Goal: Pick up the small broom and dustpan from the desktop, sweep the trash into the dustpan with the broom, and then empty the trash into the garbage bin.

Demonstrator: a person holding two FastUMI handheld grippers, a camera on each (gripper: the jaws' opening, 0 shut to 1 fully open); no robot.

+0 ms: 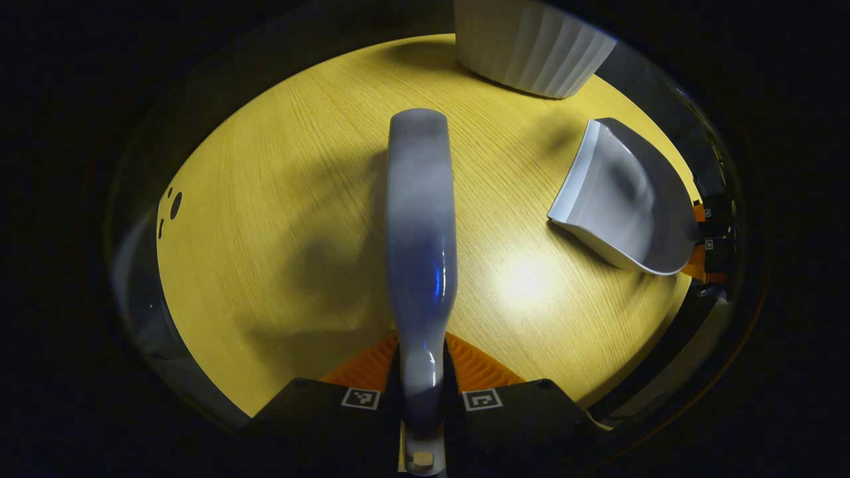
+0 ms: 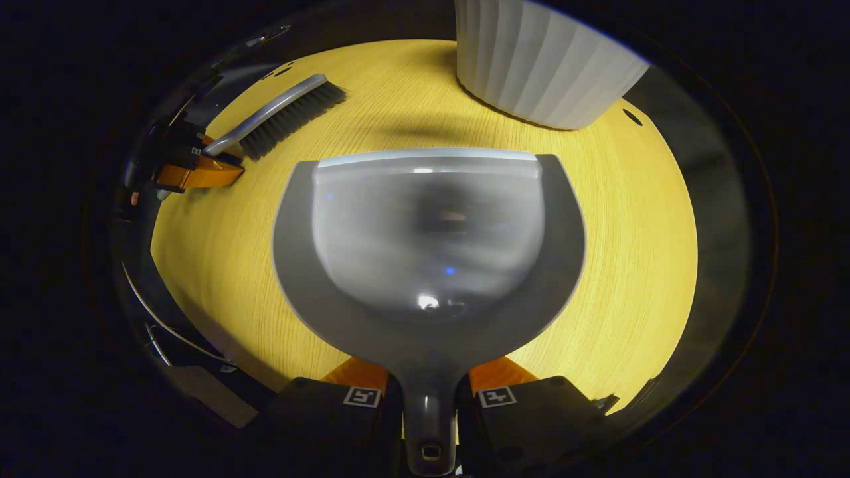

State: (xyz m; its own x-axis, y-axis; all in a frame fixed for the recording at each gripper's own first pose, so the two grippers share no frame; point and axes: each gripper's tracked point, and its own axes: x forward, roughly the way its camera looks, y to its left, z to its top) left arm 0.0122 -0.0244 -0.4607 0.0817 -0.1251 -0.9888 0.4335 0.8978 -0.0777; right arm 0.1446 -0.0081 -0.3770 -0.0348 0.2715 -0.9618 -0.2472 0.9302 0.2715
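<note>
- The small broom point(image 1: 421, 252) has a smooth, shiny grey handle, and in the right gripper view its dark bristles point(image 2: 292, 119) point down at the bench point(image 1: 279, 199).
- The left gripper point(image 1: 422, 398) has its jaws squeezed tight on the thin end of the broom handle, holding it out over the bench.
- The dustpan point(image 2: 428, 252) is grey with a round, shiny scoop and a flat front lip.
- The right gripper point(image 2: 429, 397) has its jaws squeezed tight on the dustpan's short handle, and the pan is over the middle of the bench.
- The garbage bin point(image 2: 538, 66) is white with ribs down its sides. It stands at the far edge of the bench, just past the dustpan's lip.
- The bench is yellow wood with fine lines in it.
- Small black-and-white square marks point(image 2: 362, 397) sit on the grippers; there are no words to read.
</note>
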